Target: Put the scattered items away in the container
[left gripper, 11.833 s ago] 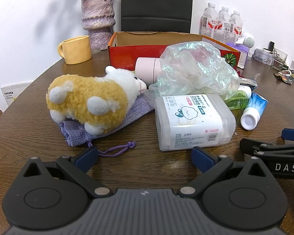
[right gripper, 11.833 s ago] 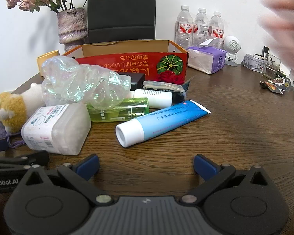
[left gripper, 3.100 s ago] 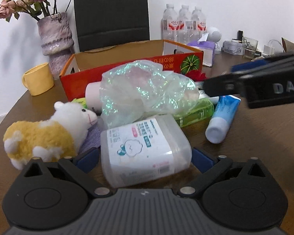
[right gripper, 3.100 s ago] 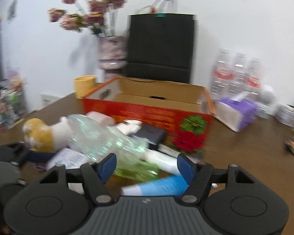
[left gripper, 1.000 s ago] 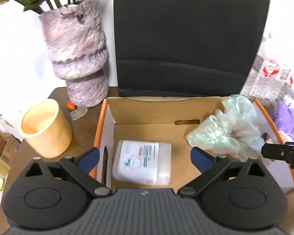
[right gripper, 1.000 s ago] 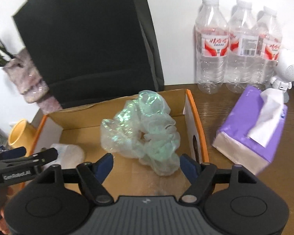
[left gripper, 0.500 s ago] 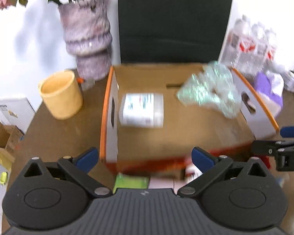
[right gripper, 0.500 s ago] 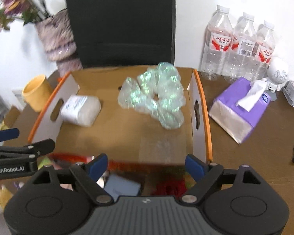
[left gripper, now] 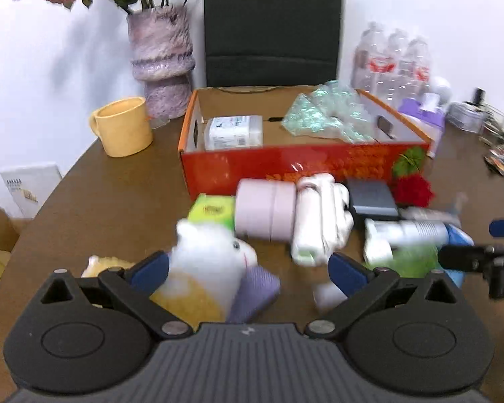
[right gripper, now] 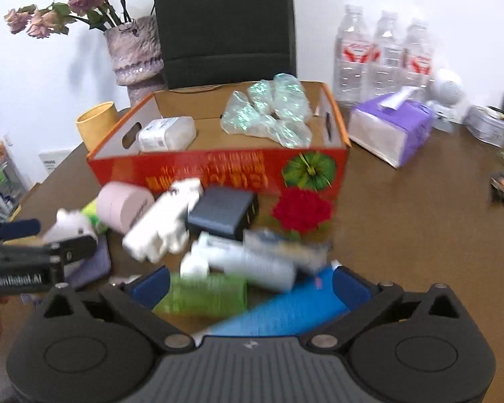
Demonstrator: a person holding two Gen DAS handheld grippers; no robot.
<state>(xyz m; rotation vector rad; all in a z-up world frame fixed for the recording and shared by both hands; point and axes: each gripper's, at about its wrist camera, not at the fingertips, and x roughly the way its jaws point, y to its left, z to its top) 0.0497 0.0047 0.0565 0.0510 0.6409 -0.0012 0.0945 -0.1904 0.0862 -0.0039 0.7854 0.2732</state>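
Tilting down over the clutter, left hand-held gripper gapes empty; right hand-held gripper is opening, empty.

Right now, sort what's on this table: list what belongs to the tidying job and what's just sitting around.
Job things: red box; wipes pack and plastic bag, both already in the box; plush sheep, pink roll, dark case, green bottle, blue tube.

Lying about: yellow mug, vase, water bottles, tissue box.
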